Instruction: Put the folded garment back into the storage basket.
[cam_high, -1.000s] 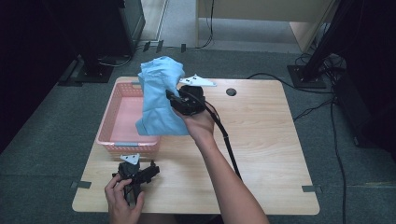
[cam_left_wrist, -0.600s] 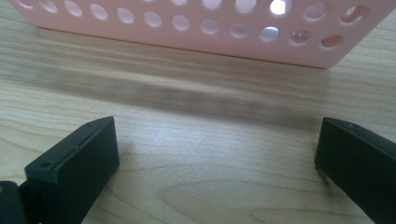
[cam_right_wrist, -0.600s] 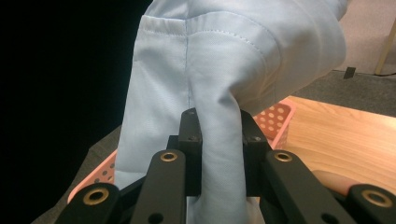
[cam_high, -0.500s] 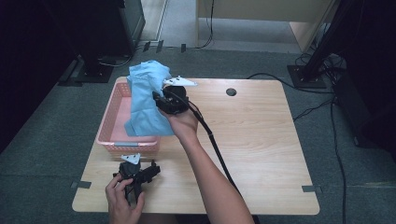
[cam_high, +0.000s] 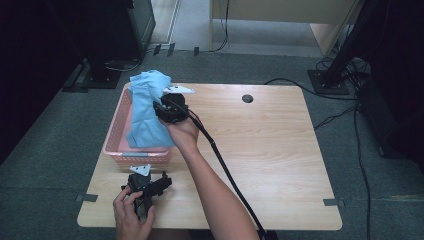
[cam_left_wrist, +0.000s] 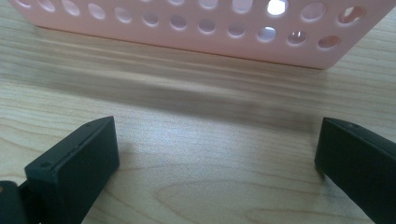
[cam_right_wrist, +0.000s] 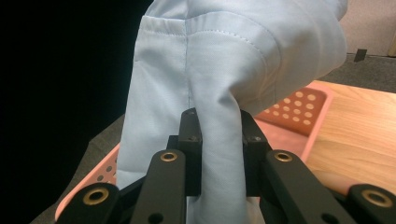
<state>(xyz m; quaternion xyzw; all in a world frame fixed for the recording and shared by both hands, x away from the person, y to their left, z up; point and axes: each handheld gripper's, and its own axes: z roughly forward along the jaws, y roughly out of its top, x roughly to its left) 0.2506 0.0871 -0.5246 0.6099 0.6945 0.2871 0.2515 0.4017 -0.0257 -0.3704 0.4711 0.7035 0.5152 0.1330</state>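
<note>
Over the pink basket (cam_high: 120, 146) at 10 o'clock on the surface (cam_high: 280, 150), the right gripper (cam_high: 170, 107) is pinching the blue cloth (cam_high: 145, 110) between its fingers (cam_right_wrist: 191, 154). At 7 o'clock, the left gripper (cam_high: 147, 185) is sitting with fingers (cam_left_wrist: 79, 163) spread wide, holding nothing.

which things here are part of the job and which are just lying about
In the job:
- light blue cloth garment
- pink perforated plastic basket
- right gripper, shut on the garment

Lying about:
- left gripper, open, resting on the wooden table
- black floor cables
</note>
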